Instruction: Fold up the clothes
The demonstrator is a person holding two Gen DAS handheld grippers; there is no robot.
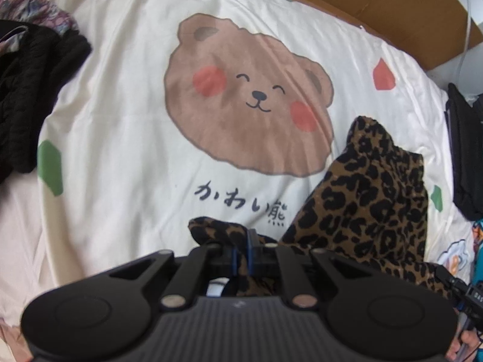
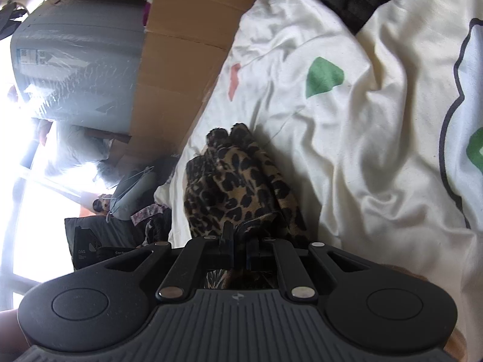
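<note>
- Covering the bed is a cream cotton quilt cover (image 1: 126, 138) printed with a large smiling brown bear face (image 1: 247, 96), lying fairly flat in the left wrist view.
- Brown cardboard (image 1: 392, 3) is standing along the quilt's far edge at 1 o'clock, and a black knitted garment (image 1: 33, 90) is lying at 9 o'clock.
- The leopard-print brown-and-black fabric garment (image 1: 371, 193) is draping from 4 o'clock down toward the left claw (image 1: 243, 253).
- The left claw is pinching a bunched edge of that garment, fingers drawn together on it.
- In the right wrist view, the right claw (image 2: 240, 252) is gripping another bunch of the leopard-print garment (image 2: 235, 187), which is lying on the rumpled quilt beside the cardboard.
</note>
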